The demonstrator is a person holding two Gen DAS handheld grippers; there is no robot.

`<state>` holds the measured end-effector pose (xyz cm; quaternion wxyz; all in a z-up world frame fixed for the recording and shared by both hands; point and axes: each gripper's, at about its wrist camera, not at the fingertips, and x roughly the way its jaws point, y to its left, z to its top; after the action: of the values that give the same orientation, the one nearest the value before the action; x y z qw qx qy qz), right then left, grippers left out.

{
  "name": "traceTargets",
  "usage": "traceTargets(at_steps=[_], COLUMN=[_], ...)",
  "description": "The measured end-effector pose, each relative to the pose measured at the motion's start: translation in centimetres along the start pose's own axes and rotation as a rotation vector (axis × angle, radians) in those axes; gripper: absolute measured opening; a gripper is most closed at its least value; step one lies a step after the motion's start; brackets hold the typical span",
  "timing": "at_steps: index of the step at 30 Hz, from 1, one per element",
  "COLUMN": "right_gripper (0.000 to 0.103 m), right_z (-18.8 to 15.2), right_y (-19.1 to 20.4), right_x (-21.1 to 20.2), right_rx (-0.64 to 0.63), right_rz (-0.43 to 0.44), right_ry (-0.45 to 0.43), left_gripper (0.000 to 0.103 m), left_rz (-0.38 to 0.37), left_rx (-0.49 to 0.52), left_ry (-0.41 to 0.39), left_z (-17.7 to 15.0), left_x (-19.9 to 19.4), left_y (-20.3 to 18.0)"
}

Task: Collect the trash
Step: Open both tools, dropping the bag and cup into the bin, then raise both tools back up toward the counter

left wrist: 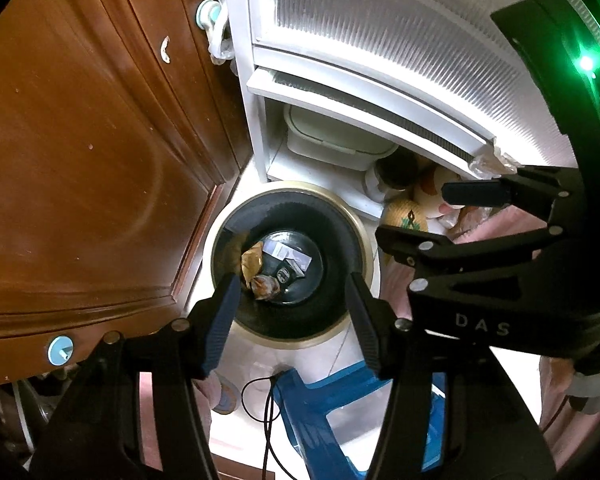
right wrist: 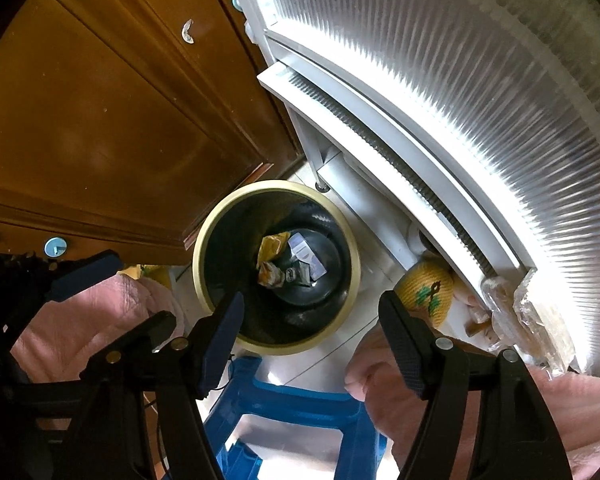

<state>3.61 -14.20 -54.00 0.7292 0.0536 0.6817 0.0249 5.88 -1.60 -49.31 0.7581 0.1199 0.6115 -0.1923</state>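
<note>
Blue stool (right wrist: 300, 412): nearest, on the floor below both grippers, at the near side of the bin.
Black cord (left wrist: 266, 408): runs across the stool's left edge.
Left gripper (left wrist: 292, 312): spread wide, nothing between its fingers; it hangs over the bin's near rim.
Right gripper (right wrist: 312, 340): also wide open and holding nothing, above the bin's near right rim.
Trash bin (left wrist: 364, 236): round, cream-rimmed, lined in black, upright on the floor with its mouth facing up at the cameras.
Trash (right wrist: 288, 266): at the bin's bottom, yellow crumpled wrappers on the left, white and grey paper packets on the right; no single long axis can be told.
Wooden door (left wrist: 80, 152): left of the bin, very near its rim.
Yellow knitted item (right wrist: 428, 292): right of the bin, on the floor.
White cabinet (left wrist: 380, 92): far right, ribbed translucent panel overhanging a white lidded container (left wrist: 332, 140).
</note>
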Motion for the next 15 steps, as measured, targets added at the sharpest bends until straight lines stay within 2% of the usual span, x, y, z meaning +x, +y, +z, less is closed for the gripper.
traceTargets(at_steps=[8,12,15], right_gripper=[0.071,0.071,0.071], right_z=[-0.2,-0.3,-0.5], right_y=[0.3,0.8,0.8], right_x=[-2.0,-4.5,-7.3], right_rx=[-0.052,-0.074,-0.057], right_rz=[-0.044,-0.054,-0.040], right_ry=[-0.063,-0.111,-0.156], left_gripper=[0.052,0.052,0.052], left_rz=[0.002,0.003,0.006], left_rx=[-0.016,-0.035,-0.067], left_ry=[-0.026,-0.053,-0.103], left_z=[-0.3,-0.2,0.0], left_x=[-1.7,-3.8,-6.3], left_y=[0.2,0.4,0.7])
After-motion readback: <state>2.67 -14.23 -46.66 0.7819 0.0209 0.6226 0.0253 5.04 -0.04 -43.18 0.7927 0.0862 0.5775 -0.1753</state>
